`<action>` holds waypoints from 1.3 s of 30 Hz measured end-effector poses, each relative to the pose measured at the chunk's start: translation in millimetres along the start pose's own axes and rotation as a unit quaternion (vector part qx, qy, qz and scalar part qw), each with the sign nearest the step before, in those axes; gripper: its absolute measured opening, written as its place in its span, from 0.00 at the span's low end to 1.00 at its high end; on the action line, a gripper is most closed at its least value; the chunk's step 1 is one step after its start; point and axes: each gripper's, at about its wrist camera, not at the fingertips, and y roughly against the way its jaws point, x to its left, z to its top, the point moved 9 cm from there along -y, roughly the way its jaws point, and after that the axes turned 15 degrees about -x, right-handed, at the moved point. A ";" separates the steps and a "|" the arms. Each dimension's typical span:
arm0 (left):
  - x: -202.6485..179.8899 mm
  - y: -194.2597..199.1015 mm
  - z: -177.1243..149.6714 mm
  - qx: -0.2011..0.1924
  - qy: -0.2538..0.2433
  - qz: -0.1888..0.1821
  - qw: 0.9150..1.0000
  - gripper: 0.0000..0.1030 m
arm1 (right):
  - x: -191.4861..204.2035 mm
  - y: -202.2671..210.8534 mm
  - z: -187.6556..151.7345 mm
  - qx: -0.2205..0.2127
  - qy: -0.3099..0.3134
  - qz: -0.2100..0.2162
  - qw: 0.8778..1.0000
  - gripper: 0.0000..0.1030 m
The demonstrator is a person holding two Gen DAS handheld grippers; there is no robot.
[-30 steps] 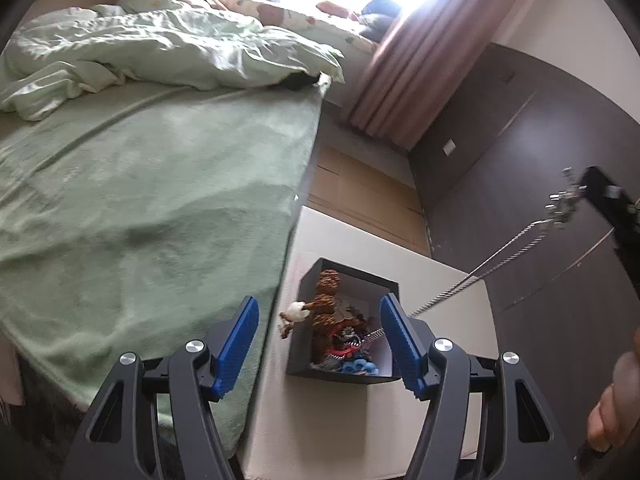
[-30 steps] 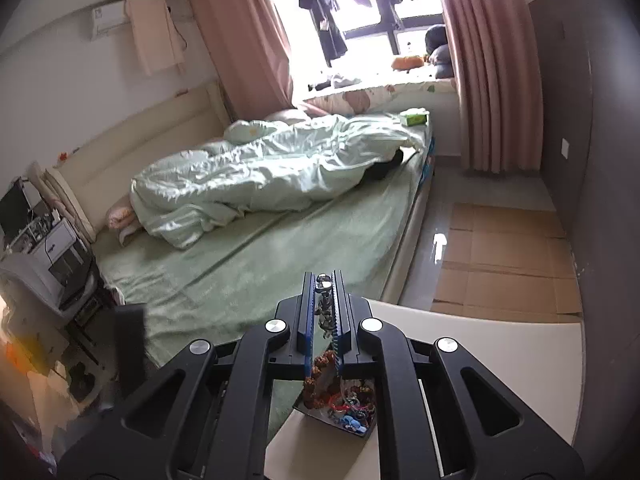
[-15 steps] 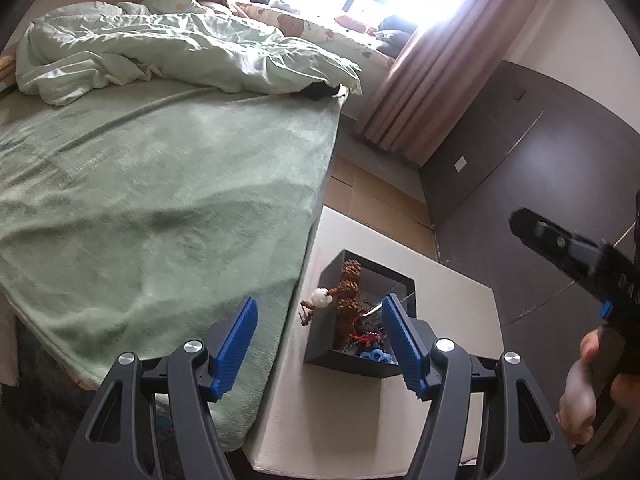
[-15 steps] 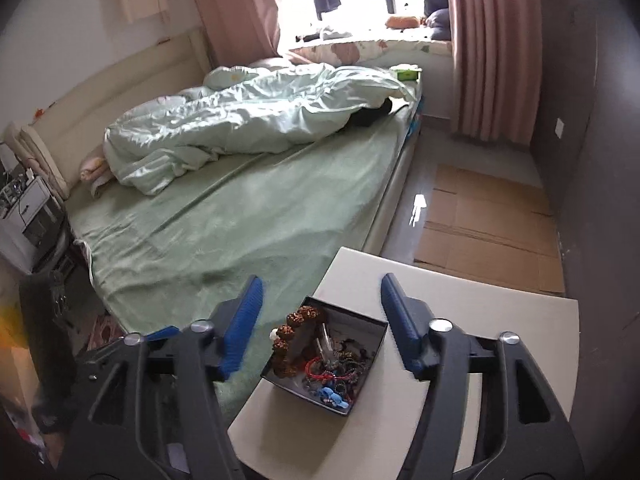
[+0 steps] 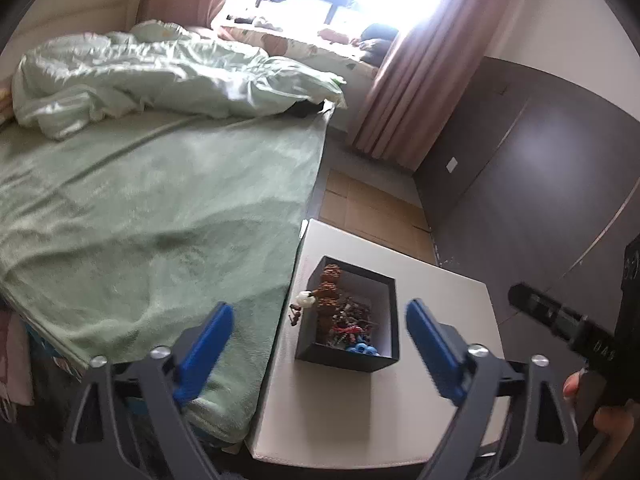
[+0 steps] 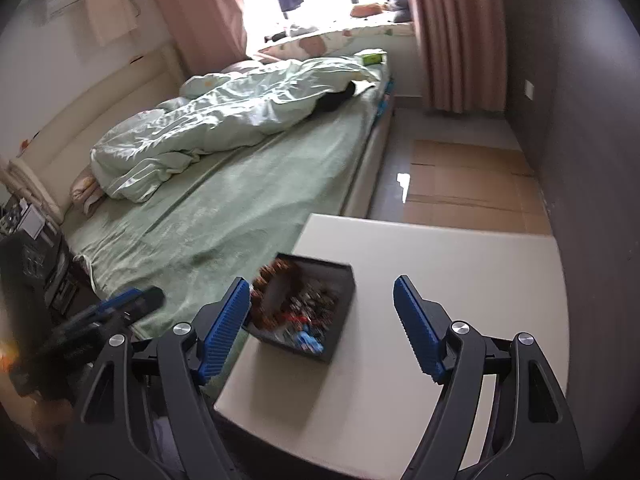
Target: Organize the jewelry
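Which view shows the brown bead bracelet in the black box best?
The left wrist view. There the brown bead bracelet is sharp, leaning against the black box at its left wall, with a white bead hanging outside. The right wrist view shows its ring shape but is motion-blurred, and the right gripper's left finger covers its edge.

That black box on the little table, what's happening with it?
A person is sorting jewelry with two hand-held grippers. The black box on the white table beside the bed holds a heap of beads and chains. Both the left gripper and the right gripper hover open above it, holding nothing.
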 end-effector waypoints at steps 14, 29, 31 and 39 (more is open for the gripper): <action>-58.6 66.2 -28.8 -0.017 -0.083 -0.027 0.996 0.92 | -31.1 95.4 -46.7 -0.015 -0.044 -0.034 0.998 0.93; -107.4 165.9 -46.0 -0.100 -0.181 -0.033 0.978 0.92 | -43.9 203.3 -67.6 -0.078 -0.044 -0.076 0.993 0.95; -113.6 176.9 -51.1 -0.109 -0.188 -0.037 0.975 0.92 | -43.2 213.2 -69.0 -0.093 -0.042 -0.071 0.992 0.95; -117.9 215.2 -65.1 -0.130 -0.178 -0.044 0.974 0.92 | -47.7 248.6 -91.8 -0.104 -0.036 -0.090 0.990 0.95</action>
